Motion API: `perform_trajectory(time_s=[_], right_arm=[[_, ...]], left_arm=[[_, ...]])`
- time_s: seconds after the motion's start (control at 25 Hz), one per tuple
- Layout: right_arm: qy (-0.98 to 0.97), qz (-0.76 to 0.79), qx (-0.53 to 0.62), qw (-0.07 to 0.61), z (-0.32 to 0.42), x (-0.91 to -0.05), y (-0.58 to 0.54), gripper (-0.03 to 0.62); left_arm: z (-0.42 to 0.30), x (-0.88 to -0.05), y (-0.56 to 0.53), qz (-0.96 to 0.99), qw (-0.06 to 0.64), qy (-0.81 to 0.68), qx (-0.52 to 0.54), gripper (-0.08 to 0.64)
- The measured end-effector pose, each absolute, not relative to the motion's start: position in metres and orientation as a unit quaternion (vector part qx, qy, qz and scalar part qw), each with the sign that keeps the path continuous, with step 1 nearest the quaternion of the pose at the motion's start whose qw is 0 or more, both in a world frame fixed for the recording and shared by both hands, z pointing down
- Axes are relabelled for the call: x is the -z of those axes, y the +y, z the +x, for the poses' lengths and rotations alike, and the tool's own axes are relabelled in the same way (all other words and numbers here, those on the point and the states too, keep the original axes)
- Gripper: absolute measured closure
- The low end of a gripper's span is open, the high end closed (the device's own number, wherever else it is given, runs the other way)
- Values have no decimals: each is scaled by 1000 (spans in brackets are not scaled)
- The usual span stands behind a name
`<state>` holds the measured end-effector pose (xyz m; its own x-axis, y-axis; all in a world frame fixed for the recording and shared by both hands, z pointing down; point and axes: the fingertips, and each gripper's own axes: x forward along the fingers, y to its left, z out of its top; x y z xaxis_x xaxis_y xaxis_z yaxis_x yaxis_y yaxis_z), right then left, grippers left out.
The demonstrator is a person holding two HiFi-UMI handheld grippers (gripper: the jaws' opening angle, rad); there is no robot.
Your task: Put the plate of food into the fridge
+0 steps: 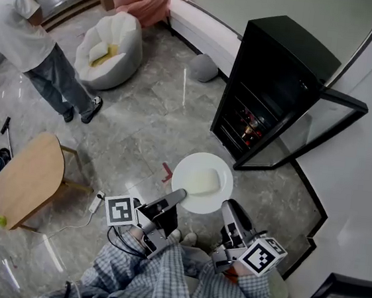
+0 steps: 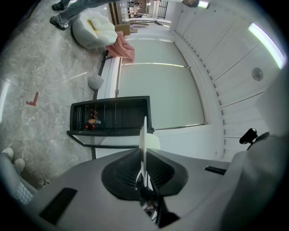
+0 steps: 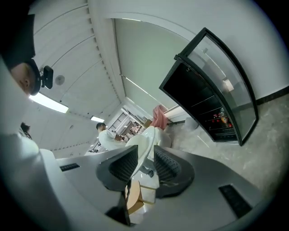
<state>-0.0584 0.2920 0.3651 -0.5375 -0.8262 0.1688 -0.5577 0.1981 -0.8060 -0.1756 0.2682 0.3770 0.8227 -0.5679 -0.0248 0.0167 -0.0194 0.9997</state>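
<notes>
Down at the bottom of the head view, two checked sleeves (image 1: 158,275) hold out the tools. The left hand-held gripper (image 1: 179,195) has its jaws clamped flat on the near-left rim of the white plate (image 1: 191,165). Its own view shows that rim edge-on, pinched tight between the ribbed pads (image 2: 156,169).

The right hand-held gripper (image 1: 229,207) sits at the plate's lower right edge. In the right gripper view its jaws stand apart. The rim runs up between them, lying against the left-hand pad (image 3: 122,164) with a clear gap to the other one, so there is no squeeze from this side.

The plate is in the air above the grey marble floor (image 1: 142,126), at centre frame. A pale yellow block of food (image 1: 206,179) lies on it.

Just beyond, upper right, stands the black fridge (image 1: 282,62). Its glass door (image 1: 344,100) is swung wide open toward the right, and red items (image 1: 248,127) show on an inner shelf.

Off to the left is a small wooden desk (image 1: 29,177). Further back, upper left, there is a white beanbag chair (image 1: 110,49), and a person (image 1: 31,40) in a white shirt stands beside it.
</notes>
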Motion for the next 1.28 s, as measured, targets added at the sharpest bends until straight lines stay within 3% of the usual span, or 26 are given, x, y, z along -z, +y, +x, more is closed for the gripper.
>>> perform_trajectory(time_s=[1.28], right_arm=[[774, -437, 436, 142, -105, -376, 304, 506]], left_arm=[[-208, -381, 281, 688, 670, -186, 206, 537]])
